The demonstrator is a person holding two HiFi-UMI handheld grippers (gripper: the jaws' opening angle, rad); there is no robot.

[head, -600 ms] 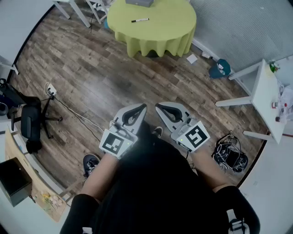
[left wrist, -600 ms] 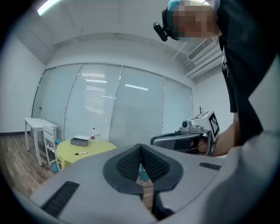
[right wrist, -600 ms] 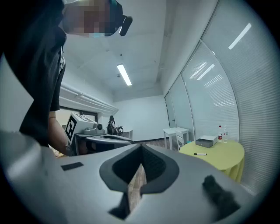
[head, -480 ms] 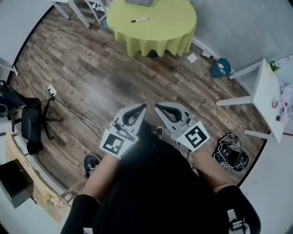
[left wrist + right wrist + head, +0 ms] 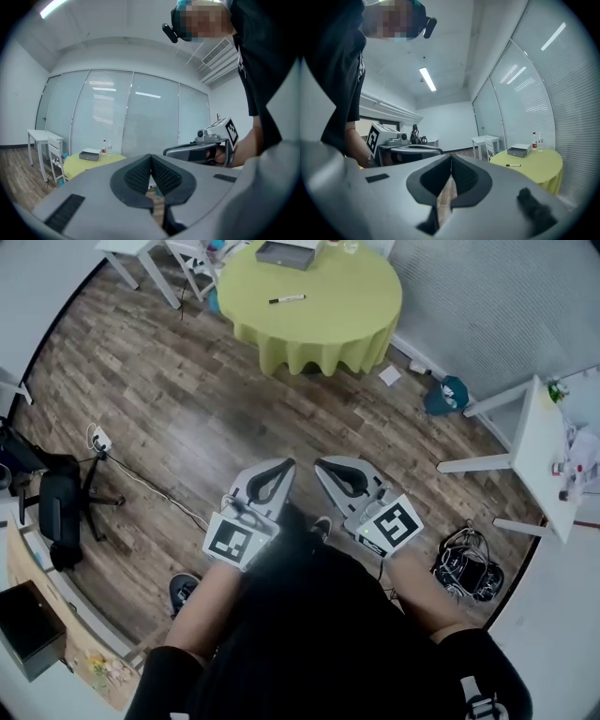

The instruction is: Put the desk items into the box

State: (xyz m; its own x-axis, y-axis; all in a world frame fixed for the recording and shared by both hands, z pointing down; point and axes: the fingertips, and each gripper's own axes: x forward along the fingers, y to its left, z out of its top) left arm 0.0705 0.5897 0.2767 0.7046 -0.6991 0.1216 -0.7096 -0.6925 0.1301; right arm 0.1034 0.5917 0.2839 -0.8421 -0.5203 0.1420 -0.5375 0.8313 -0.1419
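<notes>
Head view is sliding fwd vs half a sec ago. The green desk point(image 5: 328, 324) at 12 o'clock is showing more of its top, and the grey box point(image 5: 289, 253) at its far edge is now coming fully into frame, where only its near side was showing before. I'm reading this as the approach: nothing's being picked yet.

The marker point(image 5: 287, 299), the one desk item I'm sure of, is lying on the desk at 6 o'clock of the box, apart from it.

Left tongs point(image 5: 284, 465) and right tongs point(image 5: 320, 464) are both pressed together w/ nothing between, hovering over the floor point(image 5: 187, 409) well short of the desk.

Right gripper view is giving me two bottles point(image 5: 534, 139) standing beyond the box, which the head view is barely catching. Left gripper view is showing box + bottles, but I'm not making out the marker there.
</notes>
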